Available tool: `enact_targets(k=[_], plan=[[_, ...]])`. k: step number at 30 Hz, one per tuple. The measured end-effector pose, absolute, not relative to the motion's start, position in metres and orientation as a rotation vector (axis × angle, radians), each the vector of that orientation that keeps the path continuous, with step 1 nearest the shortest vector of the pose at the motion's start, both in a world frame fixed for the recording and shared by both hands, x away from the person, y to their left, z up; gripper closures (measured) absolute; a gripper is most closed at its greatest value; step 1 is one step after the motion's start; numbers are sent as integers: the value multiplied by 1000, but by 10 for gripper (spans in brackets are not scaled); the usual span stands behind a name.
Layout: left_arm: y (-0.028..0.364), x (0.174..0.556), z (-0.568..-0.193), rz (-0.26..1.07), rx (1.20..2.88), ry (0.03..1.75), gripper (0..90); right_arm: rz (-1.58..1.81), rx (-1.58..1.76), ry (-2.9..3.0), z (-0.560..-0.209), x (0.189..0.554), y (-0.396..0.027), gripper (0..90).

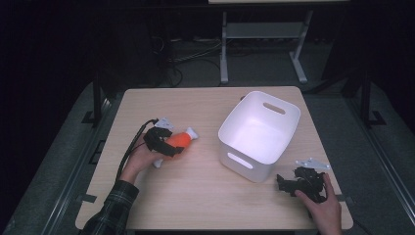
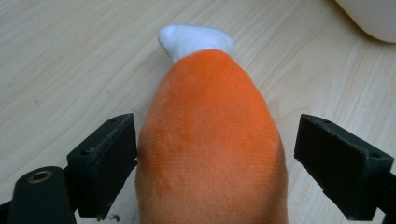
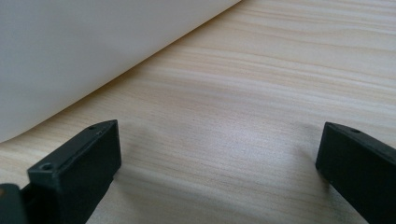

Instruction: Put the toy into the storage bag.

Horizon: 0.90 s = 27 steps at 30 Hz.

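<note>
In the left gripper view the jaws stand spread on either side of an orange plush drumstick (image 2: 210,140). The left-hand jaw touches, or all but touches, the plush flank; the right-hand jaw stands off with a strip of bare desk showing between pad and fabric. So the left gripper (image 2: 215,158) straddles the toy but has not closed on it.

The drumstick lies on the desk (image 2: 70,56) with its long axis running straight away from the jaws. Its fat orange body sits between the pads, and its white bone end (image 2: 196,39) points forward, away from the hand. Closing would therefore squeeze across the thick part, at right angles to the axis, which looks like a sound hold on a soft thing.

From the high view, the left gripper (image 1: 164,142) and the toy (image 1: 182,139) sit left of centre, the white tip aimed at the white plastic bin (image 1: 230,122) just to the right. The bin stands upright with handle slots in its walls, and what shows of its inside looks empty.

The right gripper (image 3: 219,168) rests low over bare desk with its jaws wide apart and nothing between them. The white wall of the bin (image 3: 70,56) rises close ahead of it. In the high view it (image 1: 284,183) lies near the desk's right front corner, beside the bin.

The left hand (image 1: 144,159) is far nearer the drumstick. The likely move is to close, lift and carry rightward over the bin's rim.
</note>
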<state>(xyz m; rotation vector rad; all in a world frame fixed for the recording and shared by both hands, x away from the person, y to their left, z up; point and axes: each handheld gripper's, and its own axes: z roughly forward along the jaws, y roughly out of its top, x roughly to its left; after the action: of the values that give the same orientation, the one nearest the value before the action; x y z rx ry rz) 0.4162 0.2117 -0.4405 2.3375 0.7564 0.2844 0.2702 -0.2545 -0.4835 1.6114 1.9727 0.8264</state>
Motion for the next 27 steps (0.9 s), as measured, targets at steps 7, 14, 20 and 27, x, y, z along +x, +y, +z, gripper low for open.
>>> enact_targets(k=[7,14,20,27], plan=[[211,417,-443,302,2365,759,124,826,1612,1973,-483,270,-254,0],[210,418,-447,308,2383,764,125,826,1611,1973,-484,270,-254,0],[208,419,-451,316,2394,769,125,826,1611,1973,-484,270,-254,0],[208,419,-453,309,2407,781,133,826,1612,1973,-484,270,-254,0]])
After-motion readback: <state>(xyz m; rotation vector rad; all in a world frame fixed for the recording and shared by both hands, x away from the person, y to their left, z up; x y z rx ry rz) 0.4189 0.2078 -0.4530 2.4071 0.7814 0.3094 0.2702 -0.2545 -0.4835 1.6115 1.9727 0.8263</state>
